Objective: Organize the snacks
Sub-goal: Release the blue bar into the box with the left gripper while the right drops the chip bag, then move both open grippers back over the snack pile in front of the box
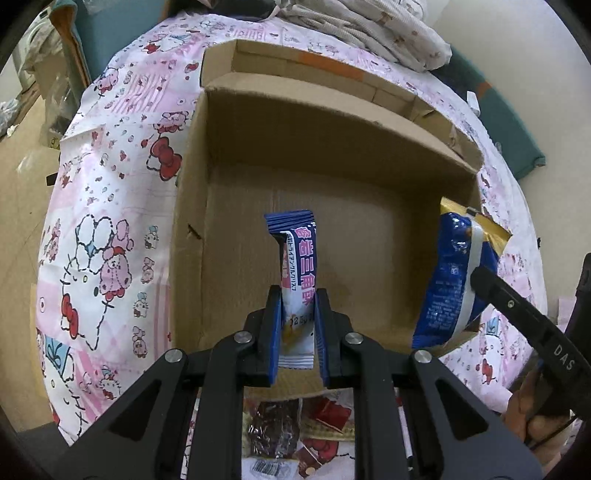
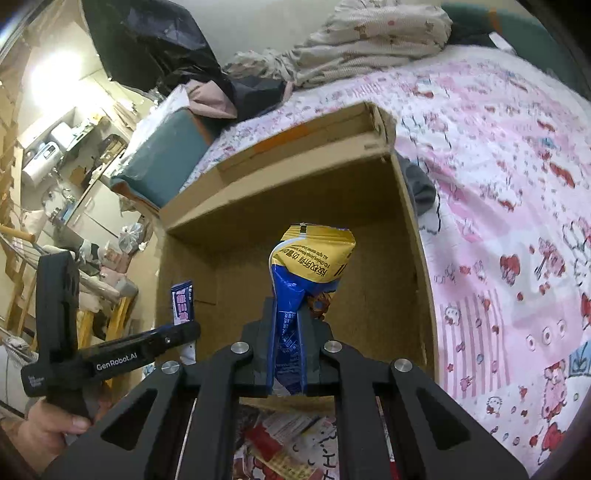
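Note:
An open cardboard box lies on a pink cartoon-print bedsheet; it also shows in the right wrist view. My left gripper is shut on a slim blue-and-white snack packet and holds it upright over the box's near edge. My right gripper is shut on a blue-and-yellow snack bag, held over the box's right side. That bag also shows in the left wrist view. The slim packet shows at the left of the right wrist view.
Several loose snack packets lie on the sheet in front of the box, under the grippers. Folded bedding is piled behind the box. The bed edge drops to the floor on the left, with room clutter beyond.

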Demonstrator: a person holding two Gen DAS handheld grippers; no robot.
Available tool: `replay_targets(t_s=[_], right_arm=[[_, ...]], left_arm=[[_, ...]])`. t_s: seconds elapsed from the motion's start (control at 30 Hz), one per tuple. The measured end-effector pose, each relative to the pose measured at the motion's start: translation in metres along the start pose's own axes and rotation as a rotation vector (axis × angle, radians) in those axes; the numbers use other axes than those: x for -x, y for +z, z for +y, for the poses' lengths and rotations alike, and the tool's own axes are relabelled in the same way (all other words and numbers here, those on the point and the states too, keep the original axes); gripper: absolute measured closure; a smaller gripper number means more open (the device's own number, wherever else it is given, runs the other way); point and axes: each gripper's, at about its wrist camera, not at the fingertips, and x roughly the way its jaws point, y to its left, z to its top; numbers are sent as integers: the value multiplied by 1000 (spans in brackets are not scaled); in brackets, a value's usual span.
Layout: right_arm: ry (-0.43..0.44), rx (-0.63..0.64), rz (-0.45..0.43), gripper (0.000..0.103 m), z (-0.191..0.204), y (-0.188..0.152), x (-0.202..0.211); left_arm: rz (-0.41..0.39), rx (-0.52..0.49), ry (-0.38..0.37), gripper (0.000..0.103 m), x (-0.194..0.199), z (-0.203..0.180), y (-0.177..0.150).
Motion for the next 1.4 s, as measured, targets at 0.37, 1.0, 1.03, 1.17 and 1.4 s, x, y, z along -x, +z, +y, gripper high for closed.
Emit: replay_targets(t_s=[0.37, 1.0, 1.03, 1.17, 1.4], right_arm=[[12, -69, 72, 93, -15, 0, -30], [-20, -99, 59, 31, -21, 2, -19], [-17, -111, 54, 31, -22, 1, -17], [-12, -135, 56, 30, -22, -3, -8], [-19, -135, 24, 20, -17, -18, 23]], left_arm=[[-12, -78, 19, 89, -12, -18, -5], [-93, -72, 30, 18, 15, -15, -11], [-94, -62, 30, 18, 16, -13, -12], [-84, -24, 6, 18, 24, -9, -18], [-93, -46, 29, 18, 48, -3, -40]])
